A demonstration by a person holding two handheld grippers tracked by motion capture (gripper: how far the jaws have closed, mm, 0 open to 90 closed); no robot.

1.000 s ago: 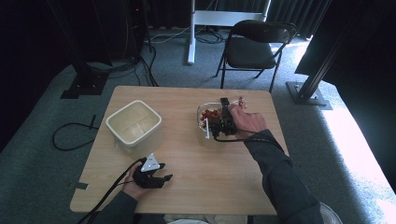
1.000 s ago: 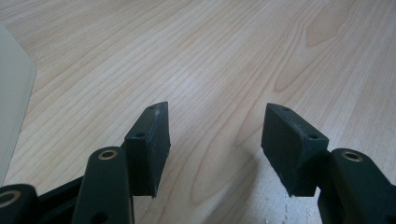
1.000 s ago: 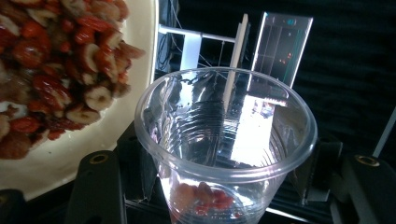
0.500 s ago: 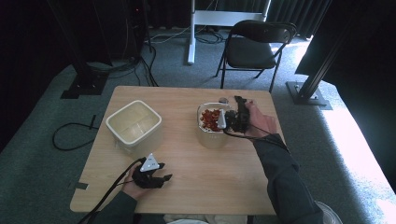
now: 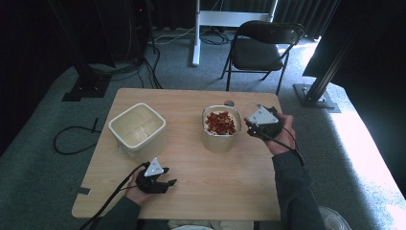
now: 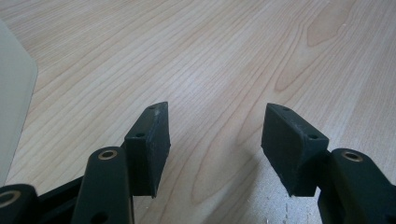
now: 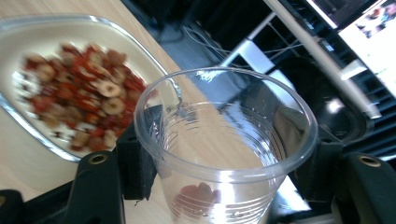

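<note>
1. Cup work is the step in hand: the right tongs [image 7: 224, 163] are clamped on a clear plastic cup [image 7: 224, 154], one jaw pressed to each side of its wall. In the right gripper view the cup stands nearly upright in the lower middle of the frame, with one reddish piece [image 7: 198, 196] or a few at its bottom.

2. In the high view the right tongs [image 5: 256, 125] sit right of centre, just beside the bowl of dried red fruit [image 5: 220, 125]. The bowl's rim [image 7: 93, 21] curves across the upper left of the right gripper view, close behind the cup.

3. Judged from this, the cup is nearly empty, so scooping or pouring between cup and bowl is the likely job. Keep the squeeze light; thin plastic will probably buckle or pop out if pinched hard.

4. Tilt the cup slowly with its lip over the bowl, not over the bare tabletop [image 5: 215, 182], so loose pieces fall inside.

5. The left tongs [image 6: 215, 144] stand apart and hold nothing, low over the wood at the lower left of the high view [image 5: 167, 183]. They could steady the bowl if it slides.

6. The cream container [image 5: 137, 128] at the left of centre looks empty; it may be where the fruit belongs.
</note>
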